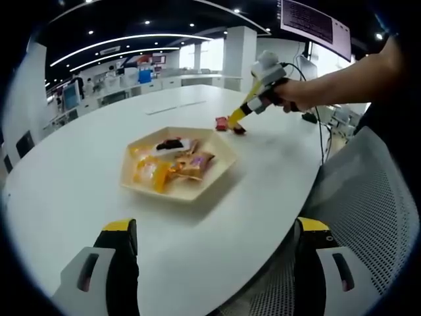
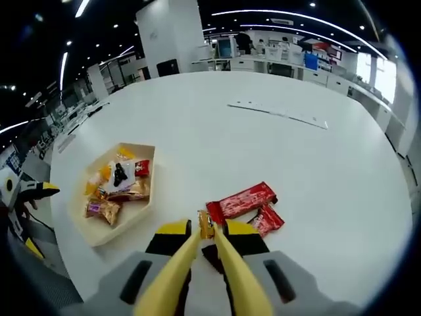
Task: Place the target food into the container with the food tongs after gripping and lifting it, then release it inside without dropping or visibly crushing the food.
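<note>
Status: pick stage, not yet a transfer.

The right gripper (image 2: 207, 247) holds a pair of yellow tongs (image 2: 197, 263) between its jaws, which are drawn in and clamped on the tong arms. The tong tips meet just ahead of it on a small gold-wrapped snack (image 2: 206, 224), so the target food appears gripped. Whether it is lifted off the white table (image 2: 263, 145) or resting on it, I cannot tell.

Immediately beyond the tips and slightly to the gripper's right lie a long red snack bar (image 2: 241, 199) and a smaller red packet (image 2: 266, 219), both on the table and apart from the tongs.

The container, a pale hexagonal tray (image 2: 99, 234), sits ahead and to the left of the right gripper, well apart from the held snack. It already carries several wrapped snacks (image 2: 118, 191).

The left gripper (image 1: 210, 263) has its jaws wide apart, holding nothing, at the near table edge, with the tray (image 1: 197, 193) straight ahead of it. In this view the right gripper (image 1: 266, 82) works beyond the tray.

Remaining, in my judgement: clear lift, carry left over the tray, gentle release inside. The red items may follow.
</note>
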